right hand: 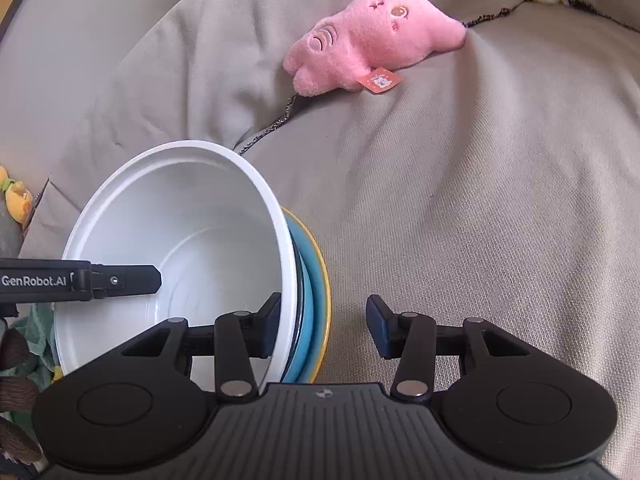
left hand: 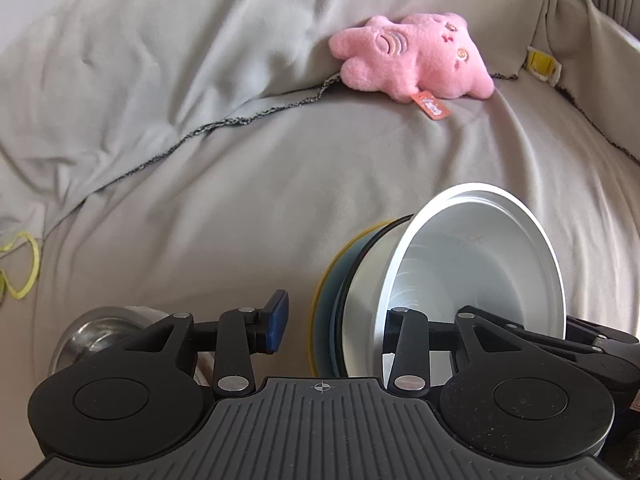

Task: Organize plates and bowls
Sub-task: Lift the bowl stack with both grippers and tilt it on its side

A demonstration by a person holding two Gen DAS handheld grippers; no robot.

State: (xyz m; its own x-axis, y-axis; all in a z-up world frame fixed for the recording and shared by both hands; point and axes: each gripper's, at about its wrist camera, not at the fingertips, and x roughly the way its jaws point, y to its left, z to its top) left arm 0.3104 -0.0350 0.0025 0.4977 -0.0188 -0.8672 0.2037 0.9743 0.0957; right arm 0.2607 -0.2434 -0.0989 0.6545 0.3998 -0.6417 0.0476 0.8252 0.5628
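**Tipped bowl stack straddled from both sides**

Tipped on edge on the grey cover: white bowl, nested against blue plate with a yellow rim. Right gripper set moderately wide across the stack, left finger inside the bowl at its wall, other pad just beside the plate's rim, not touching. Left gripper likewise spread, one finger reaching into the bowl, blue pad apart from the plate's back. No squeeze visible from either. Steel bowl behind the left gripper's outer side. Pink plush toy well beyond.
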